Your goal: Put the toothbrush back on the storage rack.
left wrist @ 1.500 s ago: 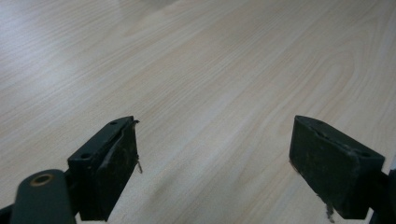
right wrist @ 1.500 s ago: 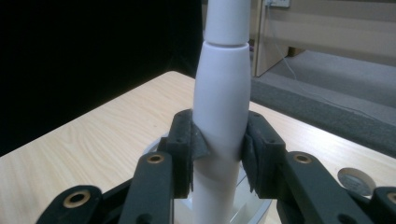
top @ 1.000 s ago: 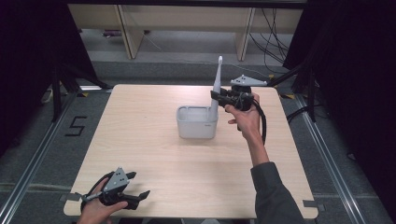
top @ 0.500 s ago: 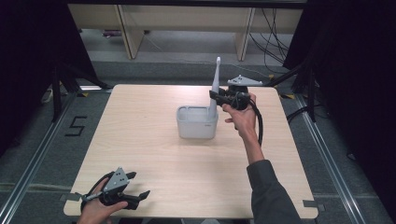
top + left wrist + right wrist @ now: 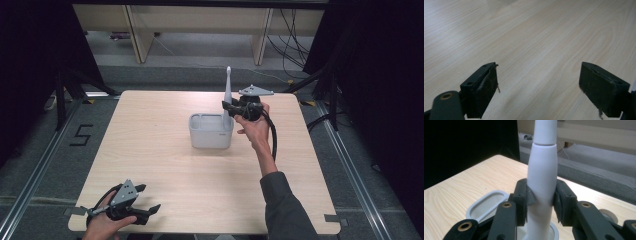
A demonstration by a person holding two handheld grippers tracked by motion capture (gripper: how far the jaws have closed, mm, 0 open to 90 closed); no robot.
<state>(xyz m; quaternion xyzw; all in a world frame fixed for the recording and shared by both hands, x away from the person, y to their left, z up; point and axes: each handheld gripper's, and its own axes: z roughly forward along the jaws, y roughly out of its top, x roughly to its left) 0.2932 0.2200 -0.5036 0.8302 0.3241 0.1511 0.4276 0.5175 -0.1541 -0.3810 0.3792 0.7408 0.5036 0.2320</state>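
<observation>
Wood bench | right gripper clamps upright toothbrush over holder at bench middle; seating seems left | left gripper, near-left corner, fingers apart, empty

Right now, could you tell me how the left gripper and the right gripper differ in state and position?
The left gripper is open and holds nothing; the right gripper is shut on the white toothbrush. The left gripper sits at the table's near edge; the right gripper is over the grey holder farther back. Both are hand-held, with black jaws.
</observation>
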